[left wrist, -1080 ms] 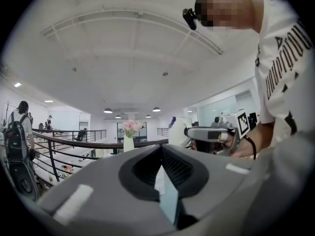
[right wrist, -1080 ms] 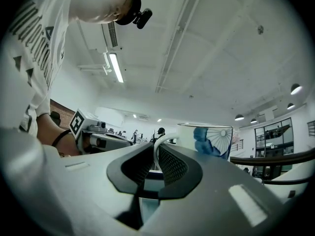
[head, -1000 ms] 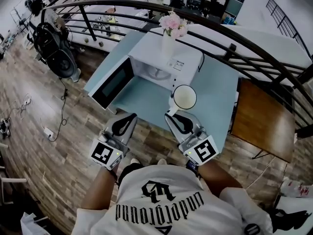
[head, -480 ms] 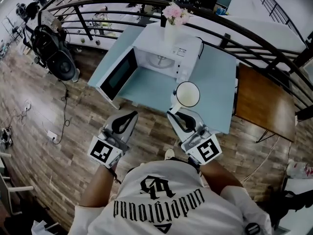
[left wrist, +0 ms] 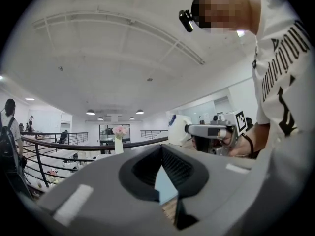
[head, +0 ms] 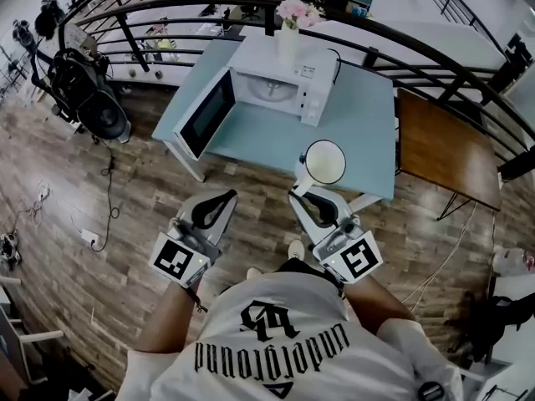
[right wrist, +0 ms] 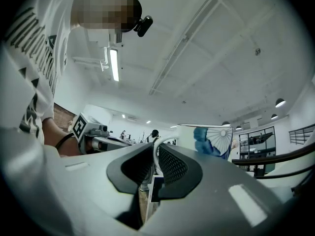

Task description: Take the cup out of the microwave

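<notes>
shirt [head: 276, 345] print reading "underground", upside down; left gripper [head: 224, 199] jaws sitting together, empty; right gripper [head: 301, 192] pinching cup [head: 324, 162] by handle; cup hanging clear of microwave [head: 280, 82], over table [head: 368, 124] front edge; removal looking done, setting down probably remaining; microwave door [head: 203, 115] standing open; microwave sticker too small for reading

We see a glossy white cup [head: 324, 162] in front of the smooth white microwave [head: 313, 90], whose table [head: 368, 115] is matt pale blue. Right of the microwave stands a brown wooden side table [head: 443, 149]; the floor [head: 92, 249] is planked wood.
</notes>
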A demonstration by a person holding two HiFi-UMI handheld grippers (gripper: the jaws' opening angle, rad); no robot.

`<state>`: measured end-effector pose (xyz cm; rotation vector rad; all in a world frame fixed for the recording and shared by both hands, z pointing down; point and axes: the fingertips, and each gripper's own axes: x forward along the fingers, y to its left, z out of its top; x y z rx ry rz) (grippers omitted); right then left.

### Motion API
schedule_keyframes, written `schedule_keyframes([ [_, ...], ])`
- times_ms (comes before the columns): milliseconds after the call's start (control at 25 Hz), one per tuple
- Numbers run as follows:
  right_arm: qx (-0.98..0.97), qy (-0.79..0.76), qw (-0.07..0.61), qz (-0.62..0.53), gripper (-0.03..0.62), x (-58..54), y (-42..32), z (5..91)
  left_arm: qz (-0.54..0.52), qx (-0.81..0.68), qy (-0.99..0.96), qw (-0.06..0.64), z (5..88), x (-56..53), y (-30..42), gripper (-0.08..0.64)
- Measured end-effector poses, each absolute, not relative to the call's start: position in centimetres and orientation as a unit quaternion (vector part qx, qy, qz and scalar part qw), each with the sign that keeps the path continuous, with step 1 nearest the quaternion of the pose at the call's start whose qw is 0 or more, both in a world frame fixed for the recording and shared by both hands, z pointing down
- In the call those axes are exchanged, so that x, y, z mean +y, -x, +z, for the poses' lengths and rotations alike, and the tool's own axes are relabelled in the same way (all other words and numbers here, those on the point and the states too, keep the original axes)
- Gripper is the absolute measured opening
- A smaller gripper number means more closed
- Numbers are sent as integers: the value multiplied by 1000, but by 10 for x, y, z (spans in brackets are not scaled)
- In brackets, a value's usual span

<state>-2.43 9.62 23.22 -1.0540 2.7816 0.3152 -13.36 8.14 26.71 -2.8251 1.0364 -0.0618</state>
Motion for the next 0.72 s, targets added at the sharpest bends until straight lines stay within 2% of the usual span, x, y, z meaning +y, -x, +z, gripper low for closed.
schedule_keyframes([
  [160, 926, 355, 69, 108, 38, 120, 26, 234, -23, 336, 940, 51, 268, 106, 133, 51],
  [360, 925, 354, 77, 113, 38, 142, 10, 230, -12, 339, 938, 78, 265, 123, 120, 51],
  [560, 929, 341, 87, 117, 38, 167, -22, 226, -7, 347, 934, 83, 261, 142, 84, 51],
  [720, 932, 335, 89, 107, 38, 187, -57, 228, -9, 354, 933, 62, 260, 163, 45, 51],
])
